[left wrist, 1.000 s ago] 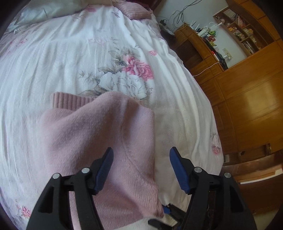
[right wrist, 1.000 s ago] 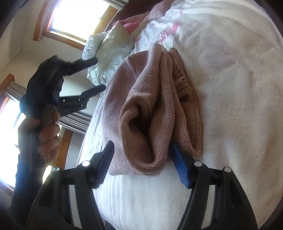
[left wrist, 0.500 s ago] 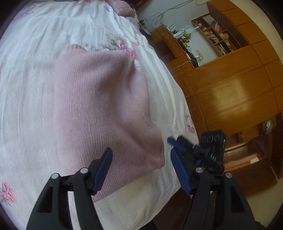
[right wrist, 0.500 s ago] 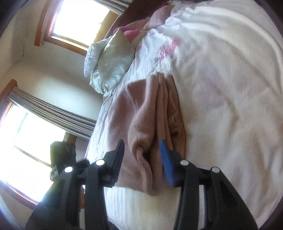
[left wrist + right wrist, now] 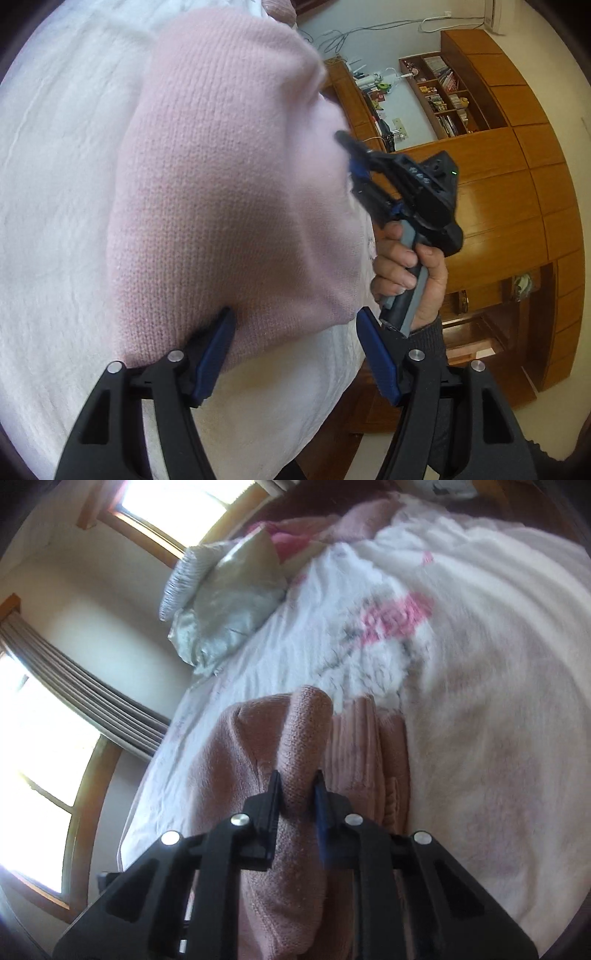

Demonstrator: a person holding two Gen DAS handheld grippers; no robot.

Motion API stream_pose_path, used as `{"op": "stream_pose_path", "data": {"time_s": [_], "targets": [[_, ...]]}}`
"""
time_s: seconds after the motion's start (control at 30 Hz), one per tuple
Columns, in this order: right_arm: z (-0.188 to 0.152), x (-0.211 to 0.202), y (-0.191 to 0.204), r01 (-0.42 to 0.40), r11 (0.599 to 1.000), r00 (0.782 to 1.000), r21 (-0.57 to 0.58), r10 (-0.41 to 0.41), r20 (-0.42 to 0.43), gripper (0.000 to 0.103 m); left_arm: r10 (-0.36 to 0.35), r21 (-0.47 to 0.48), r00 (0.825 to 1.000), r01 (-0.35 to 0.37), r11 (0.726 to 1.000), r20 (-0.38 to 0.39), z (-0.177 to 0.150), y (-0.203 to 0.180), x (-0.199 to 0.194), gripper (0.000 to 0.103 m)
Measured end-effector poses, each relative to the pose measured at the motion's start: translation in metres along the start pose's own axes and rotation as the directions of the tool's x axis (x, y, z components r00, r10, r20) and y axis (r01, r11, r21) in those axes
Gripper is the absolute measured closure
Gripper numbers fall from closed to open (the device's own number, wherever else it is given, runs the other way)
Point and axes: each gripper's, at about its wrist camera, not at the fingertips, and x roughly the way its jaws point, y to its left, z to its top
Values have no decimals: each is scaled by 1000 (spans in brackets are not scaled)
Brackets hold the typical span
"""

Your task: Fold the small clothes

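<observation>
White bed point(image 5: 480, 664) underneath, the right claw point(image 5: 297, 794) pinches a sweater point(image 5: 229, 177) fold, best carried over squarely while the spread left claw point(image 5: 295, 350) steadies its edge.

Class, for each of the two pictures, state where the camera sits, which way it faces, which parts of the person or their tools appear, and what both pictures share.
Left wrist: sits behind the open left tongs, facing across the bed toward wooden cabinets; shows the right hand.
Right wrist: sits behind the right tongs, facing the pillows and windows; no hand shows.
Shared: the pink sweater, clamped by the right tongs.
</observation>
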Motion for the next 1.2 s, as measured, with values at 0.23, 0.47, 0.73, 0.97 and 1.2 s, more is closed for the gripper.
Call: {"op": "stream_pose_path", "data": {"time_s": [0.23, 0.47, 0.73, 0.97, 1.2], "targets": [[-1, 13, -28, 152, 988, 983, -5, -152, -101, 65, -179, 42, 982, 177, 983, 55, 36, -39, -47, 35], [30, 22, 19, -15, 1000, 995, -14, 14, -100, 65, -231, 11, 969, 231, 973, 90, 146, -22, -47, 34], [21, 105, -3, 46, 999, 964, -26, -51, -262, 103, -91, -156, 965, 132, 979, 246, 157, 54, -25, 86], [29, 50, -10, -1, 1000, 980, 16, 5, -201, 83, -115, -120, 965, 147, 982, 237, 149, 42, -48, 49], [-12, -7, -31, 58, 996, 982, 71, -44, -186, 63, -59, 85, 993, 50, 995, 103, 105, -1, -51, 37]]}}
